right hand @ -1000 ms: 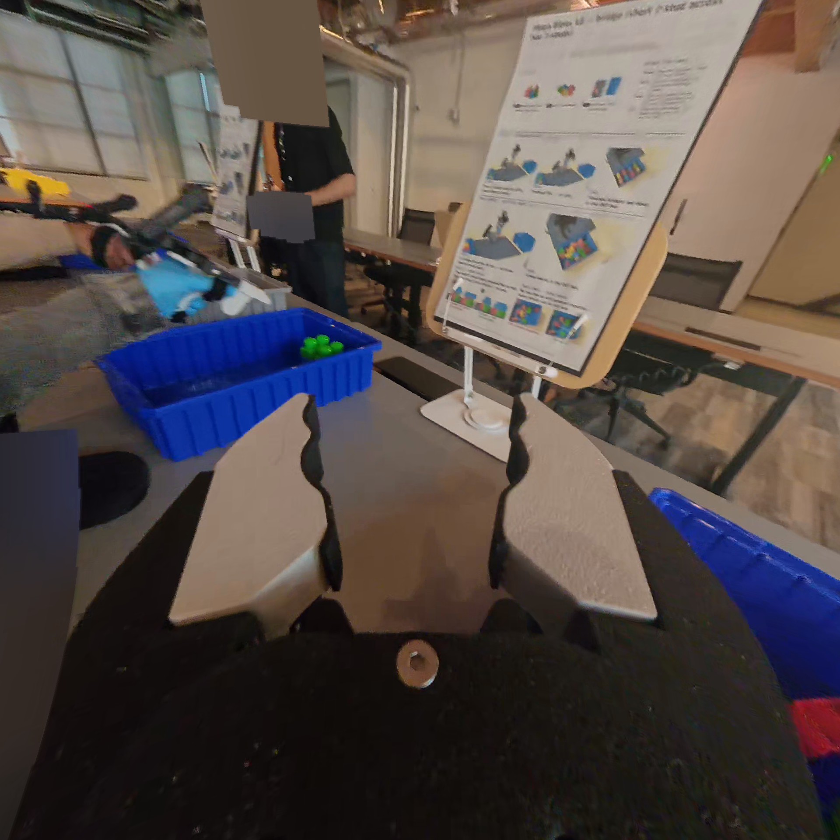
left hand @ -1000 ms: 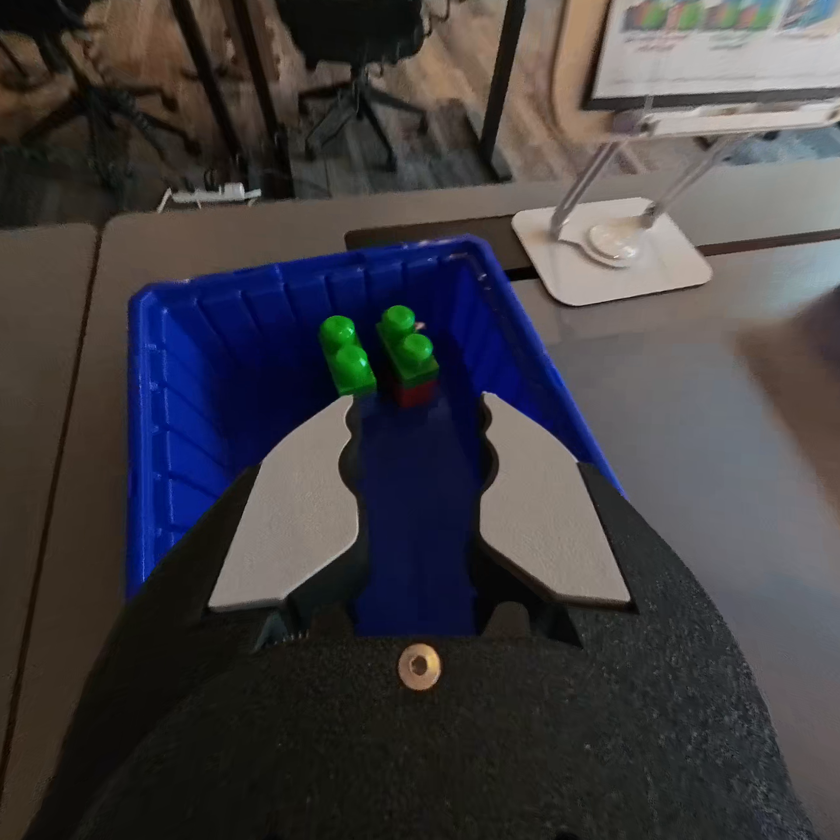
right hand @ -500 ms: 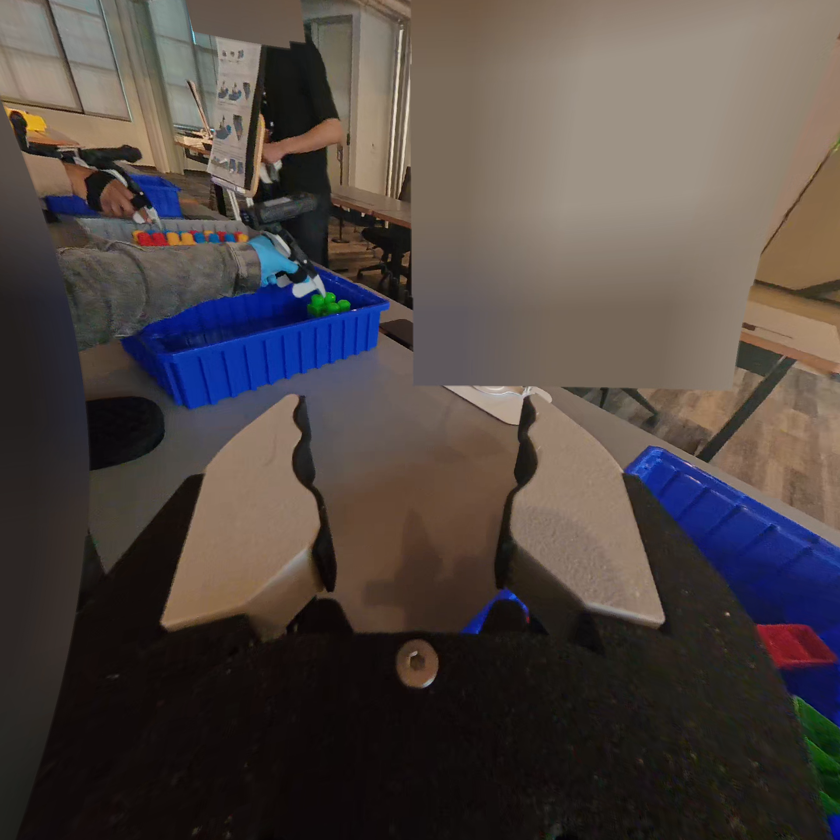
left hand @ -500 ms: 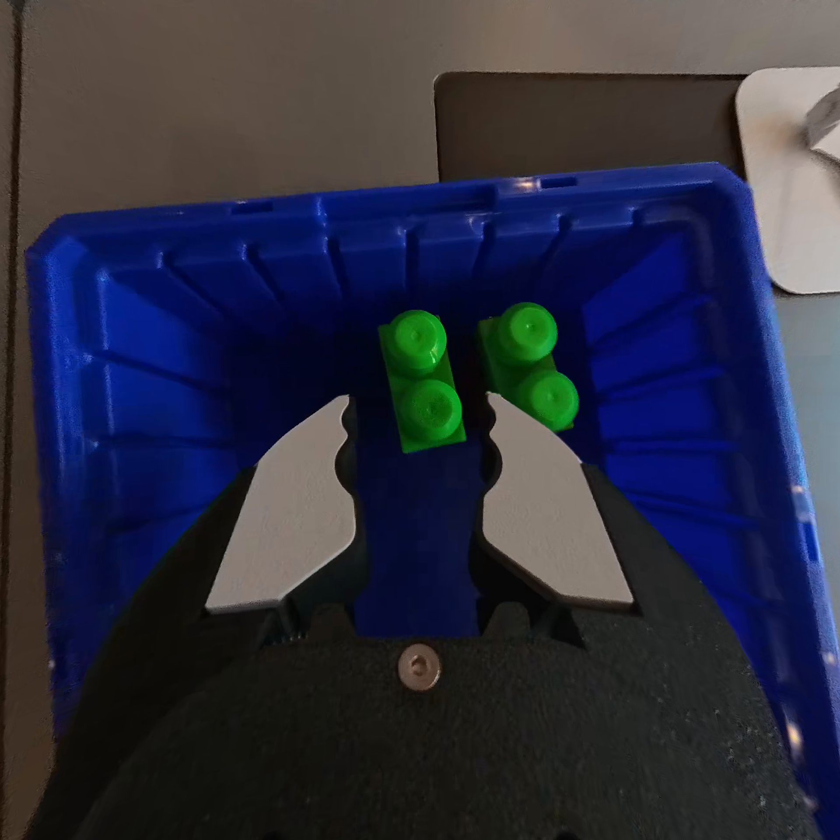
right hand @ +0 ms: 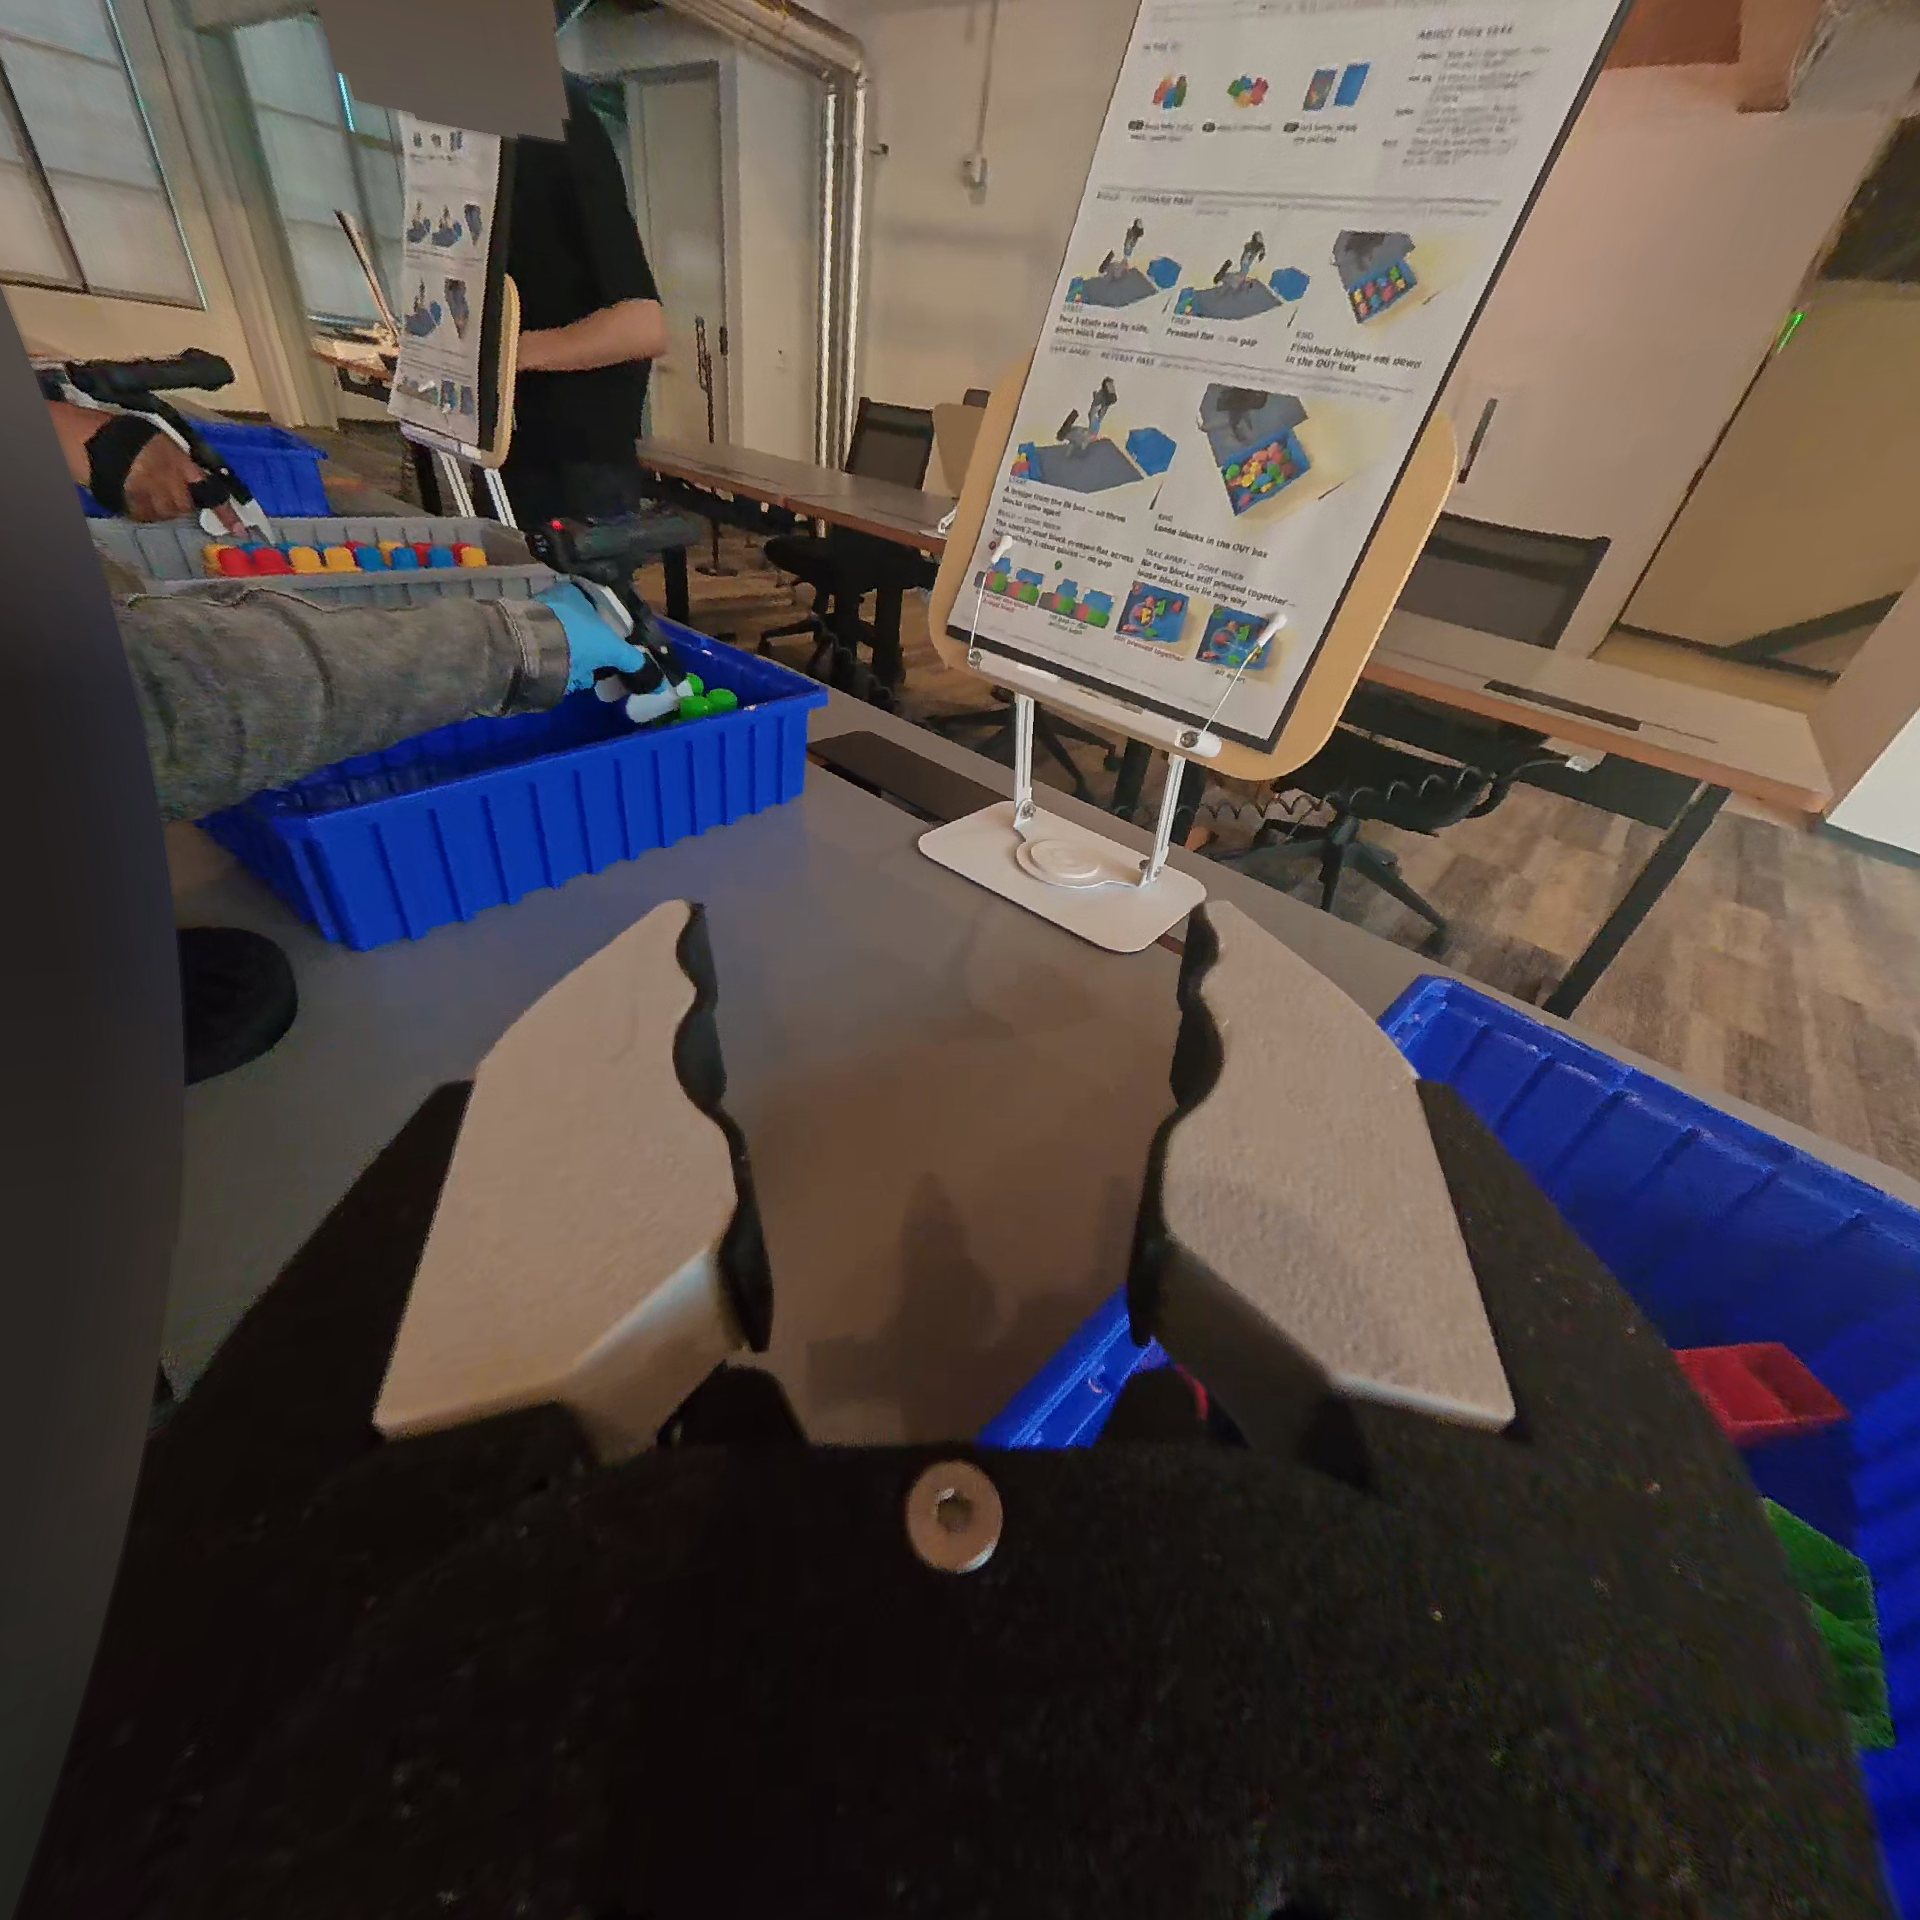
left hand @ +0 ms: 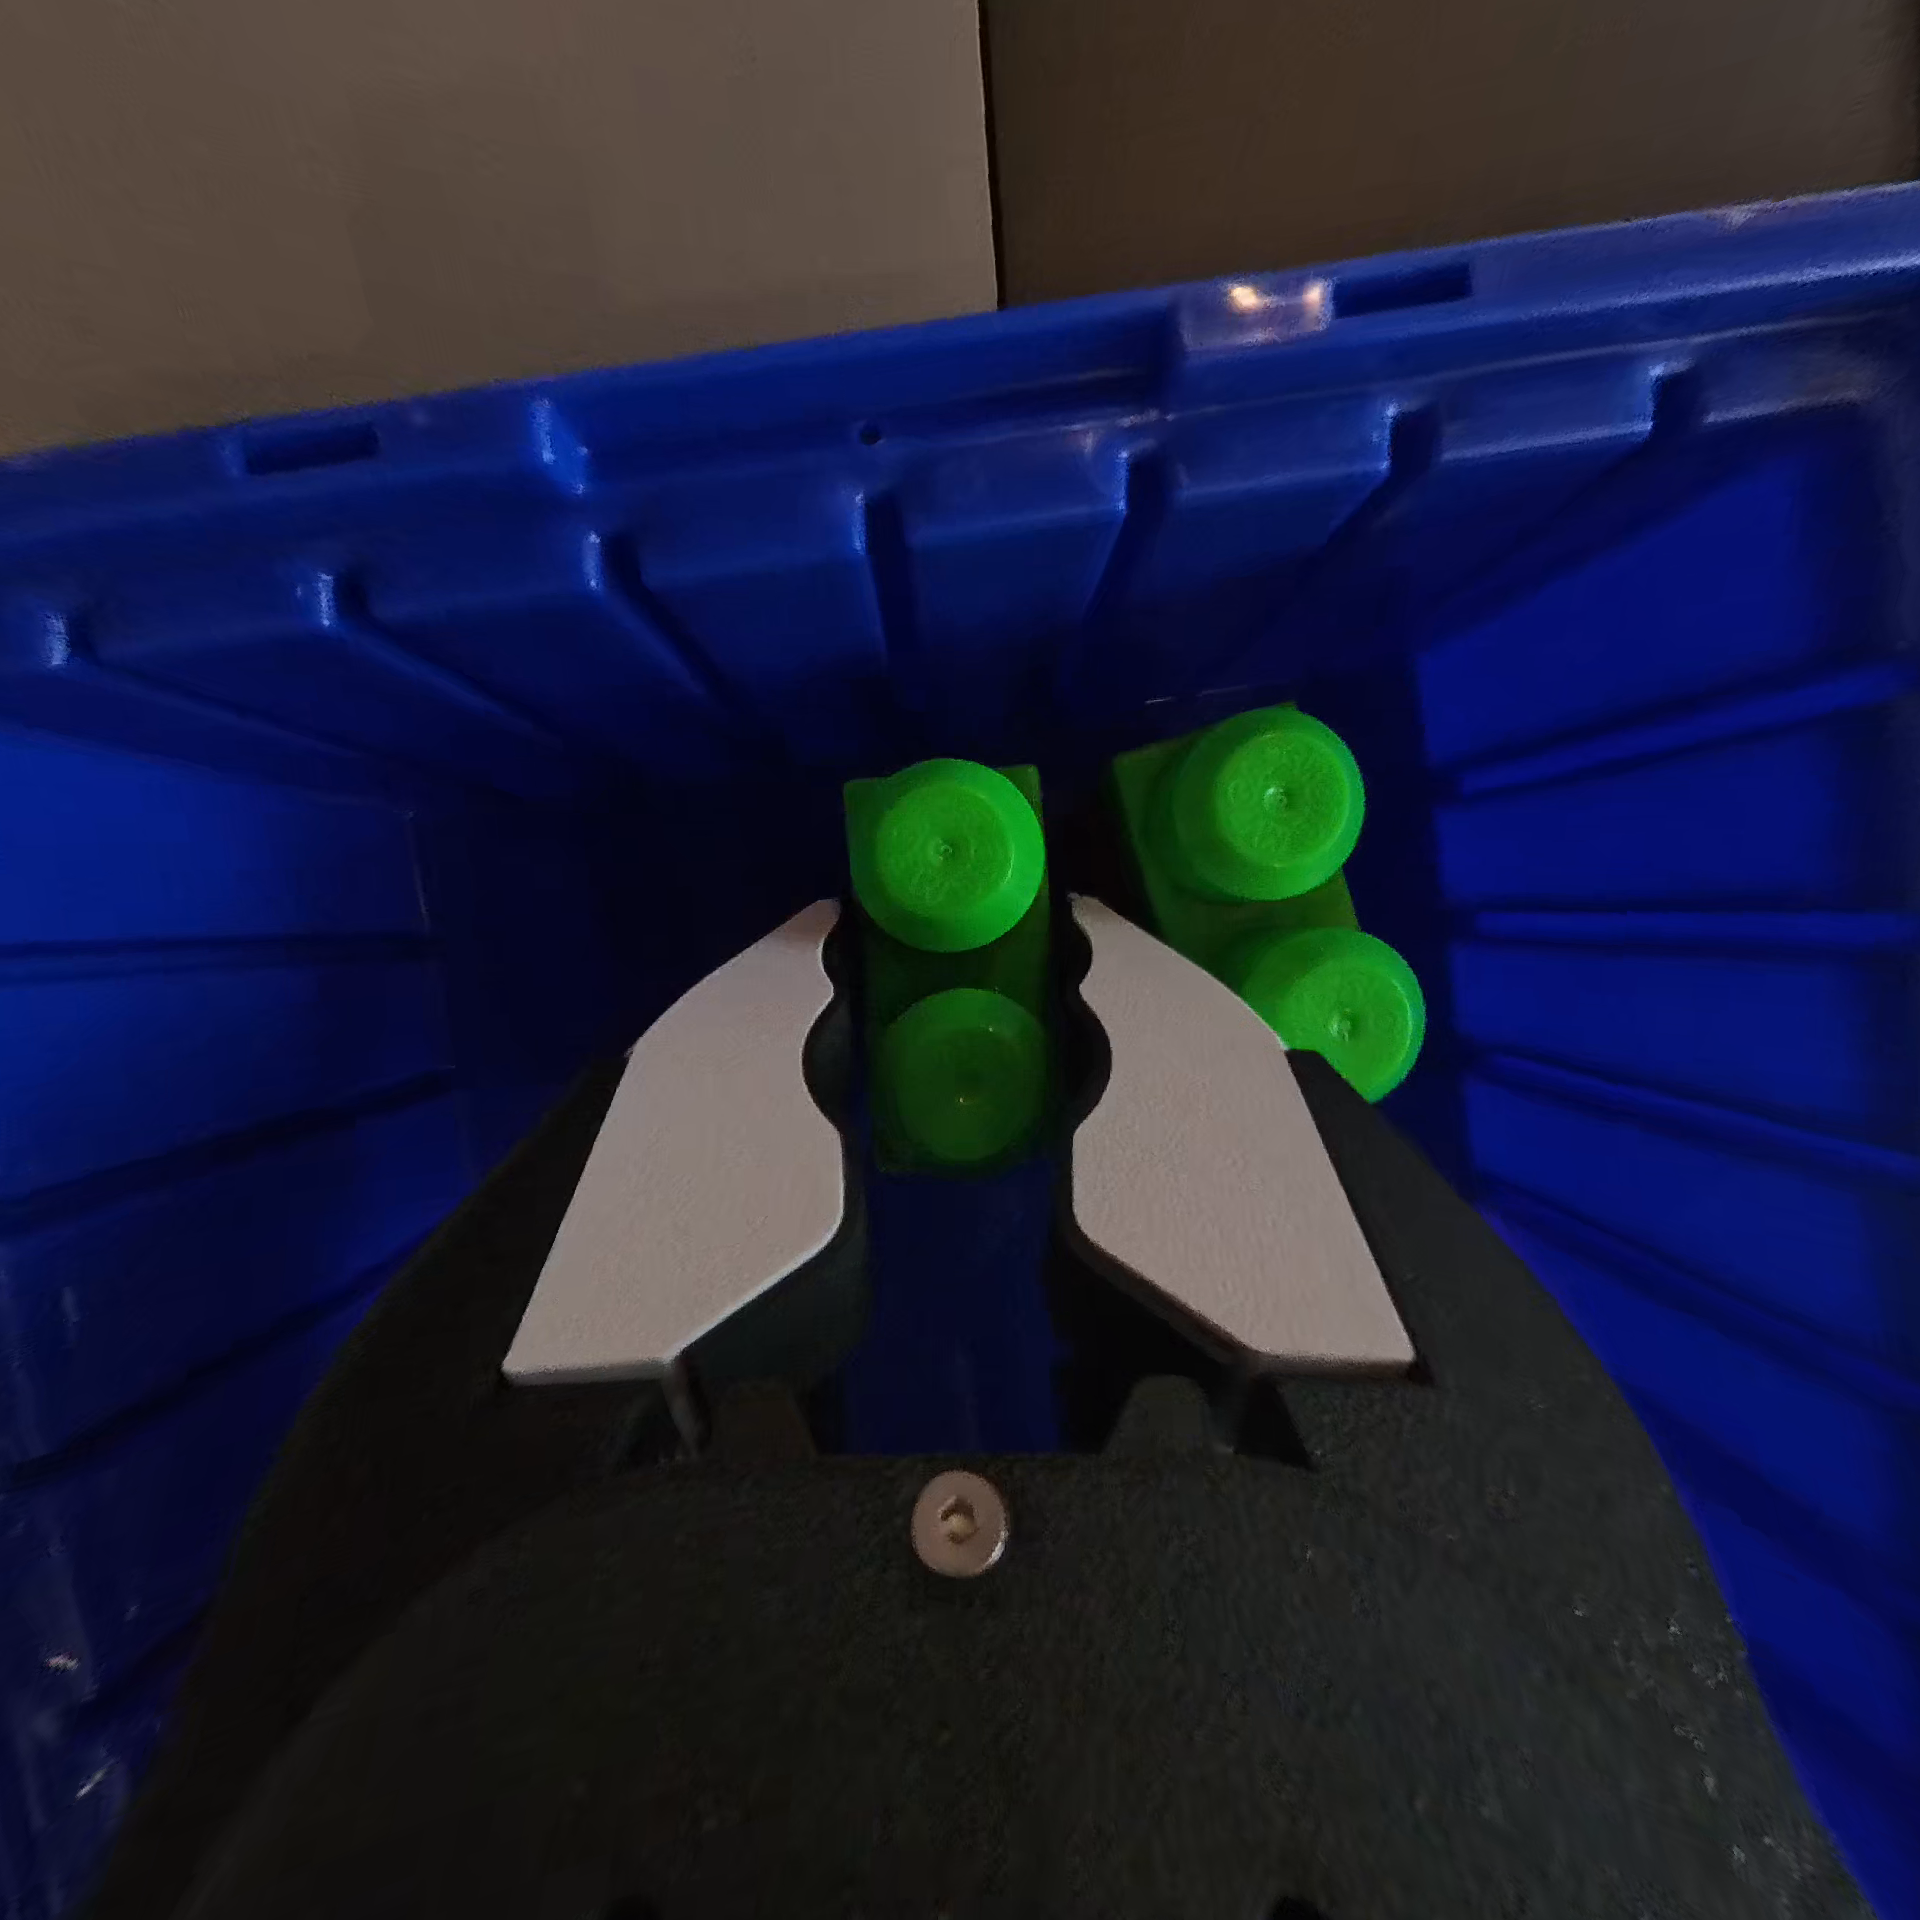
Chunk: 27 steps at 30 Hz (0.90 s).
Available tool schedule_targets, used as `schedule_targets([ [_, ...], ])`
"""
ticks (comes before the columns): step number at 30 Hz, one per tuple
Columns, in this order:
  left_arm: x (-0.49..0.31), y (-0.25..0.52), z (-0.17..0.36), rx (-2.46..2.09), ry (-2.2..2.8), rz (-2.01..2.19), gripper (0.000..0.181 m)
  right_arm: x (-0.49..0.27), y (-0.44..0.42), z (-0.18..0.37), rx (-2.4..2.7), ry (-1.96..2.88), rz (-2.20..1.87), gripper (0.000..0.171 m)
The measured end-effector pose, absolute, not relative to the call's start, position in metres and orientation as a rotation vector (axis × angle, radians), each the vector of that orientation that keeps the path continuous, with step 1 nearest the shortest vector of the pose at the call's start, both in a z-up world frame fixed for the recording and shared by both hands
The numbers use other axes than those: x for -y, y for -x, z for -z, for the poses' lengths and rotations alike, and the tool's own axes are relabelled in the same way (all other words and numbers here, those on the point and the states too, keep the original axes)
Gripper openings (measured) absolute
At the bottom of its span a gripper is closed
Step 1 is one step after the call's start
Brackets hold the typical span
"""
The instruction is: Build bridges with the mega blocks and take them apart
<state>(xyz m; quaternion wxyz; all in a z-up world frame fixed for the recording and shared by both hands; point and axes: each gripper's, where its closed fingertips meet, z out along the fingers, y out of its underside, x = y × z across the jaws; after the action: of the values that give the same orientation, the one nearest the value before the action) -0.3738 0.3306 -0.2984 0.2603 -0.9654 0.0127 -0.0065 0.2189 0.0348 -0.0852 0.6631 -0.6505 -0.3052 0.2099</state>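
While its grey fingers [left hand: 1164, 1049] straddle a green two-stud block [left hand: 951, 966], the left gripper [left hand: 954, 920] sits low inside the blue bin [left hand: 727, 499], jaws narrowed to the block's sides; whether they press it or merely flank it is hard to tell. Just beside, to the right, stands a second green block [left hand: 1278, 862]. Well apart, the right gripper [right hand: 940, 914] hangs wide and empty above the grey table [right hand: 862, 935], beside another blue bin [right hand: 1621, 1153] and near a white instruction stand [right hand: 1060, 862].
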Motion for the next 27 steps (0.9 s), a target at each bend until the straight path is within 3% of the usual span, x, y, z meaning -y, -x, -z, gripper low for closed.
schedule_targets([
  [11, -0.285, 0.355, 0.214, -0.147, 2.374, 0.146, 0.036, -0.028, -0.191, 0.095, 0.763, 1.485, -0.504, 0.081],
  [21, -0.18, 0.284, 0.114, -0.268, 1.917, 0.488, 0.036, 0.001, -0.122, 0.099, 0.909, 1.482, -0.658, 0.069],
  [27, -0.117, 0.237, 0.075, -0.342, 1.659, 0.742, 0.035, 0.011, -0.062, 0.084, 1.003, 1.419, -0.806, 0.073],
])
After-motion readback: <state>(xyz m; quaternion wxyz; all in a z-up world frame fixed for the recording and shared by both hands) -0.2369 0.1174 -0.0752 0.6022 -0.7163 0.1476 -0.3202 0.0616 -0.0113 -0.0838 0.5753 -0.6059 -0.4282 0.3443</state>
